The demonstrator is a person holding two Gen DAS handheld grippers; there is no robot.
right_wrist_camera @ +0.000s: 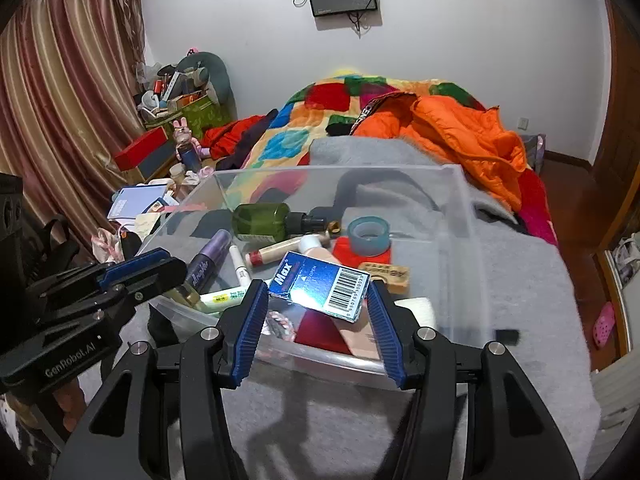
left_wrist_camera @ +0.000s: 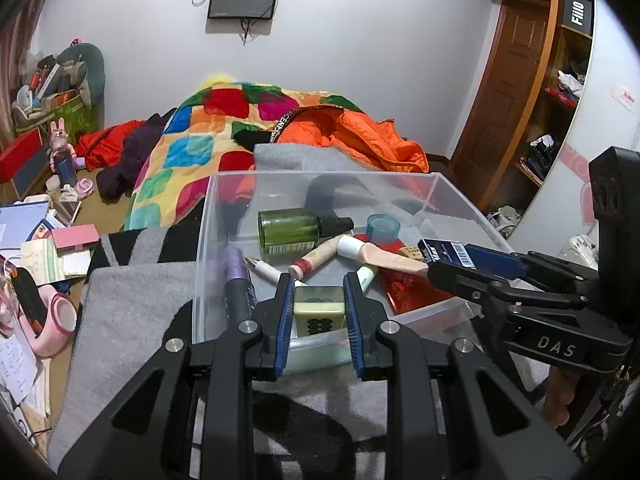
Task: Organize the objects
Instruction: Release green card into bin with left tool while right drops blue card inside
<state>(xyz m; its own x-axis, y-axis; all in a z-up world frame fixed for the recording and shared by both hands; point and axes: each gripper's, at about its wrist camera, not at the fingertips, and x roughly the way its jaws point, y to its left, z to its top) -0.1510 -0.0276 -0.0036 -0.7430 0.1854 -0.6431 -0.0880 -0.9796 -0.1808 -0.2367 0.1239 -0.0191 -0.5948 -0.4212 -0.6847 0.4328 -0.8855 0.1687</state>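
A clear plastic bin (left_wrist_camera: 208, 216) stands on a grey blanket and holds a green bottle (left_wrist_camera: 290, 230), a purple tube (left_wrist_camera: 238, 280), pale tubes, a blue tape roll (left_wrist_camera: 383, 228) and a red packet. My left gripper (left_wrist_camera: 319, 308) is shut on a cream mahjong tile (left_wrist_camera: 319, 312) at the bin's near wall. My right gripper (right_wrist_camera: 318, 304) is shut on a small blue "Max" box (right_wrist_camera: 320, 286) held above the bin's near edge (right_wrist_camera: 328, 356). In the left wrist view the right gripper (left_wrist_camera: 476, 262) comes in from the right with the box (left_wrist_camera: 444, 250).
A colourful quilt (left_wrist_camera: 208, 120) and an orange jacket (left_wrist_camera: 360, 132) lie on the bed behind the bin. A cluttered side table with papers and pink items (left_wrist_camera: 44, 264) stands to the left. A curtain (right_wrist_camera: 60, 100) hangs far left; a wooden shelf unit (left_wrist_camera: 548, 92) stands right.
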